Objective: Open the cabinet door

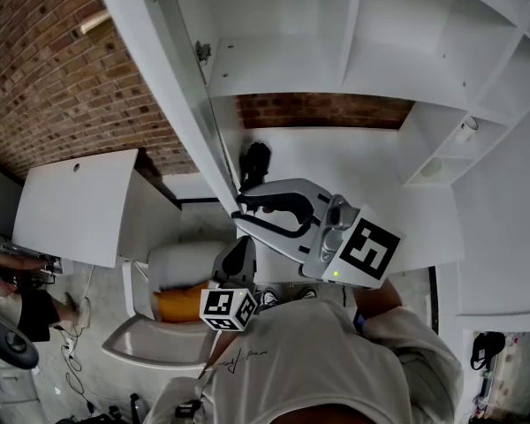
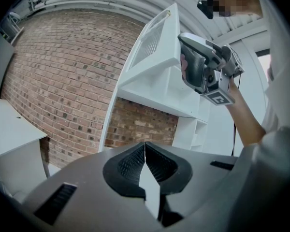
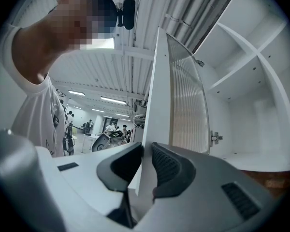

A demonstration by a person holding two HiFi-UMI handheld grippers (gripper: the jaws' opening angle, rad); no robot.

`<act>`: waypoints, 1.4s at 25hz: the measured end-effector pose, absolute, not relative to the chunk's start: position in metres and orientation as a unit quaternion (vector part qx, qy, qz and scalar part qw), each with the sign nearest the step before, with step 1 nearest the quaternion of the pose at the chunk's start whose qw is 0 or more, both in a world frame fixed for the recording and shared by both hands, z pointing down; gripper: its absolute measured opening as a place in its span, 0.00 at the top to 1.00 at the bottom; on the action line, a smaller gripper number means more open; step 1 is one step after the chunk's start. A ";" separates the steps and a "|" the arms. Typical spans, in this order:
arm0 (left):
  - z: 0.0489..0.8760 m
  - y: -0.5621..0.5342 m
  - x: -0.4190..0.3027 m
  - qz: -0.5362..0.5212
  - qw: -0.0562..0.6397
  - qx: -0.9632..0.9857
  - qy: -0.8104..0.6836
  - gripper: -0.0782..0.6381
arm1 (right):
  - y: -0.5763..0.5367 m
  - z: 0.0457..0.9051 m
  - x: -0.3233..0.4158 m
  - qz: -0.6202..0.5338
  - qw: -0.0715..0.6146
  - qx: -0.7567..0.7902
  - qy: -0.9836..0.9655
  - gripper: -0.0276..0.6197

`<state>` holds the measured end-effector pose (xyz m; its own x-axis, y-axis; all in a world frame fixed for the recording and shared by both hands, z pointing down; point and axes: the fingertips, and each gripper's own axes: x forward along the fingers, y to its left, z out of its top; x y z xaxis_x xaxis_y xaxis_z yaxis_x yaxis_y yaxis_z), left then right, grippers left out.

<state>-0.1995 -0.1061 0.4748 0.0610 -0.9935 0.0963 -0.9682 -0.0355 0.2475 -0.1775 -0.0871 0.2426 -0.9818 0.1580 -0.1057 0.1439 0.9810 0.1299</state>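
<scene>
A brick wall [image 1: 62,78] runs behind the cabinet [image 1: 283,69] and shows through the cabinet's open lower bay. The cabinet itself is white, its shelves and upright dividers bare in the head view.

The cabinet door [image 1: 172,78] is swung well out from the cabinet's left side, so the head view meets it nearly edge-on, reaching from the cabinet's top corner down toward the person. It has a white frame round a ribbed, translucent panel [image 3: 186,105] (the ribs show best in the right gripper view).

A white desk [image 1: 75,206] stands to the left of the cabinet, against the same bricks.

The right gripper [image 3: 146,151] is out in front of the cabinet at the door's free edge. Its jaws are set narrow, and its dark ridged pads [image 3: 166,166] press on either face of the frame, so it holds the door.

The left gripper [image 2: 145,146] sits lower, farther out from the cabinet and close to the person's body. Its jaws meet tip to tip with nothing between them.

A small metal hinge [image 1: 202,51] joins the door to the cabinet's left side wall.
</scene>
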 end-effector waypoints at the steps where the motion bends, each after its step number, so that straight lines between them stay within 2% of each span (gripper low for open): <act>1: 0.474 -0.106 -0.200 -0.052 0.124 0.718 -0.683 0.87 | -0.086 0.243 -0.179 0.061 0.058 0.077 0.993 0.83; 35: 0.477 -0.101 -0.221 -0.055 0.124 0.720 -0.681 0.87 | -0.066 0.244 -0.211 0.074 0.050 0.096 0.991 0.84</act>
